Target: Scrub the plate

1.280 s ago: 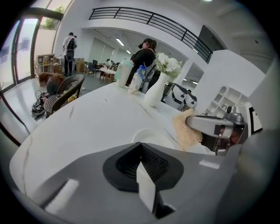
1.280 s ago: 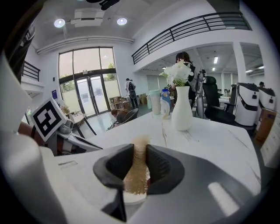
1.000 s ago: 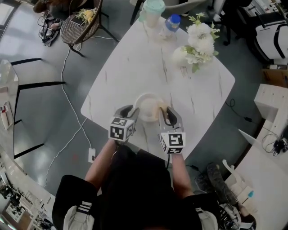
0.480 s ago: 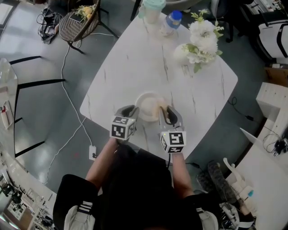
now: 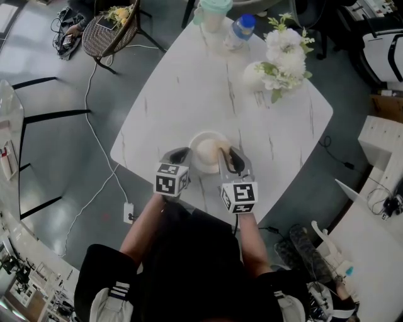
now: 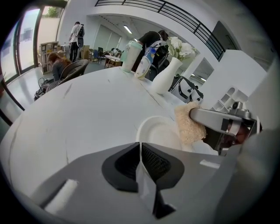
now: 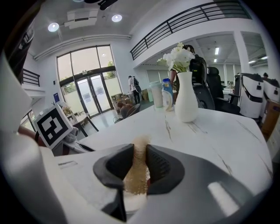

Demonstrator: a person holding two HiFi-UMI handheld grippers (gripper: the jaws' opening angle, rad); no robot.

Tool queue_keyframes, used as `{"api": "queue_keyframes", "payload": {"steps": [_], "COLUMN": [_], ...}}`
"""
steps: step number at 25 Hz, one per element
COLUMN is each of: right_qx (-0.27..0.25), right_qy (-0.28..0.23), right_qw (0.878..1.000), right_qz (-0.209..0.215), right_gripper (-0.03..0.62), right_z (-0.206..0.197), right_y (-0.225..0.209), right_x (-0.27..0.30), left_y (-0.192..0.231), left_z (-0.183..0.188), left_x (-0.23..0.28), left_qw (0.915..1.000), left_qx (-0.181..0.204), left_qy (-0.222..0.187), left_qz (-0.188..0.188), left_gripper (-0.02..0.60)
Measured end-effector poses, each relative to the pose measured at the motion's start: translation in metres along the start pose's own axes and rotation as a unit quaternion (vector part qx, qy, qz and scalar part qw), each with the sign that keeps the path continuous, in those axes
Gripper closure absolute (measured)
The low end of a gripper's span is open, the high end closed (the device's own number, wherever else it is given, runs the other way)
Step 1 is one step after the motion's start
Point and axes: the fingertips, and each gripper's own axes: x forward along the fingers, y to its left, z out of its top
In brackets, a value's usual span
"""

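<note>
A small white plate [image 5: 204, 151] sits near the front edge of the white marble table [image 5: 189, 82]. My left gripper [image 5: 182, 156] is at the plate's left rim. Its jaws have just been closing, and in the left gripper view [image 6: 140, 146] they pinch the thin white rim of the plate [image 6: 159, 131]. My right gripper [image 5: 225, 157] is shut on a tan scrubbing sponge [image 5: 221, 149] over the plate's right side. The sponge [image 7: 138, 170] fills the gap between the right gripper's [image 7: 140, 151] jaws. The left gripper view also shows the sponge [image 6: 189, 122].
A white vase of white flowers [image 5: 264, 74], a green-lidded cup [image 5: 213, 16] and a blue-capped bottle [image 5: 239, 31] stand at the table's far side. A wicker chair [image 5: 110, 31] and cables are on the floor to the left. The table's front edge runs just below the grippers.
The left gripper's jaws have drawn together at the plate's left rim. The right gripper with the sponge has edged slightly left over the plate.
</note>
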Motion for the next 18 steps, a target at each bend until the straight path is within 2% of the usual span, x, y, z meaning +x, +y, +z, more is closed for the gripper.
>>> {"api": "queue_keyframes", "payload": {"steps": [11,18], "right_qx": [-0.013,0.0], "right_qy": [0.004,0.029], "right_qw": [0.999,0.998], "right_qz": [0.047,0.047], "right_gripper": [0.503,0.503], "right_z": [0.009,-0.004], "right_y": [0.041,0.043], "right_x": [0.032,0.041], "left_y": [-0.001,-0.002], "left_z": [0.003,0.005], "left_x": [0.0,0.0], "left_qw": [1.0,0.9999], "left_qx": [-0.002,-0.002], "left_qy": [-0.007,-0.009], "left_qz": [-0.005,-0.008], "left_gripper": [0.569,0.574]}}
